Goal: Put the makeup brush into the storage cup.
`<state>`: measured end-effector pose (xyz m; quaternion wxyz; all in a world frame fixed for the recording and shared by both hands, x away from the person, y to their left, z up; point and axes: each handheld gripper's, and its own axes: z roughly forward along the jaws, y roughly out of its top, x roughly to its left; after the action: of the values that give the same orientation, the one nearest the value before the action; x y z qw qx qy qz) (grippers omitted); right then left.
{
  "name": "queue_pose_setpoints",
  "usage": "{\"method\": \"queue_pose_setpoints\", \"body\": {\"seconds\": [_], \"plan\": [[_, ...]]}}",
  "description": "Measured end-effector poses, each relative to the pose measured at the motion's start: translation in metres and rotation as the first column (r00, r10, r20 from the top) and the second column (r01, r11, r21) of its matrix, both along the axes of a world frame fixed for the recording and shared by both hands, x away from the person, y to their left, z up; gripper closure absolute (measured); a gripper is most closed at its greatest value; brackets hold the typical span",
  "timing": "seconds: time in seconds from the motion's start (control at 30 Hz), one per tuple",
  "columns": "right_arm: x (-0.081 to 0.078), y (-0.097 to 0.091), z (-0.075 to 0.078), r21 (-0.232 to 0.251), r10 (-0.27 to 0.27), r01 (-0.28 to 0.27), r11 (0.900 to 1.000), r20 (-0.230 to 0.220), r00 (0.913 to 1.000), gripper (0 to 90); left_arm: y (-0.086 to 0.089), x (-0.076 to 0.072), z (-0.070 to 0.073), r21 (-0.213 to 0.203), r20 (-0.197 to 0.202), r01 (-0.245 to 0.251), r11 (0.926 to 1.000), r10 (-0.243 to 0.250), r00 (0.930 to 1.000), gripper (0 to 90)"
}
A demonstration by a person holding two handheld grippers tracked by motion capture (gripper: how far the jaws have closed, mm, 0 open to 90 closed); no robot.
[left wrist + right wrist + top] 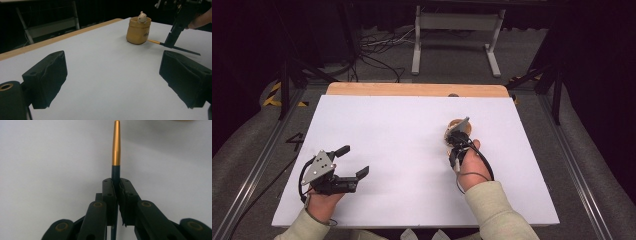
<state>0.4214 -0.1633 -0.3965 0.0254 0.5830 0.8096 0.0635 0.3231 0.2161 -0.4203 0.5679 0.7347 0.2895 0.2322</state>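
A slim pen [116, 142] with a gold front end and a dark shaft runs between the pads of my right gripper [117, 186], which is shut on the shaft. In the left gripper view the right gripper [172, 41] holds the pen [153, 42] low over the table, gold end close to the base of a tan cup [138, 33]. A small pale figure [142, 17] peeks over the cup's rim. In the high view the cup [455, 123] stands just beyond the right gripper [453, 142]. My left gripper [354, 161] rests open at the near left, nothing between its jaws.
A white board [402, 150] covers the table, with a wooden strip [412, 90] along its far edge. Beyond the table are a white stand [457, 30], cables on the floor and dark frames on both sides.
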Motion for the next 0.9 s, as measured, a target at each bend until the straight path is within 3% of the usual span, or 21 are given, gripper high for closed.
{"method": "queue_pose_setpoints", "body": {"seconds": [0.33, 0.53, 0.67, 0.9], "plan": [[-0.010, -0.005, 0.028, 0.064, 0.043, -0.050, 0.9967, 0.114, 0.9925, 83.7, 0.004, -0.002, -0.001, -0.007, 0.001, -0.014, 0.9999, 0.014, 0.9999, 8.1], [-0.017, -0.009, 0.041, 0.088, 0.070, -0.090, 0.9920, 0.204, 0.9765, 83.6, 0.004, -0.002, -0.001, -0.006, 0.000, -0.015, 0.9999, 0.015, 0.9999, 8.1], [-0.022, -0.013, 0.045, 0.107, 0.095, -0.127, 0.9861, 0.268, 0.9586, 83.5, 0.004, -0.001, -0.001, -0.004, -0.002, -0.015, 0.9999, 0.015, 0.9999, 8.1], [-0.031, -0.023, 0.052, 0.125, 0.110, -0.176, 0.9764, 0.412, 0.9045, 83.5, 0.004, -0.001, -0.001, -0.006, -0.004, -0.013, 0.9999, 0.013, 0.9999, 8.1]]}}
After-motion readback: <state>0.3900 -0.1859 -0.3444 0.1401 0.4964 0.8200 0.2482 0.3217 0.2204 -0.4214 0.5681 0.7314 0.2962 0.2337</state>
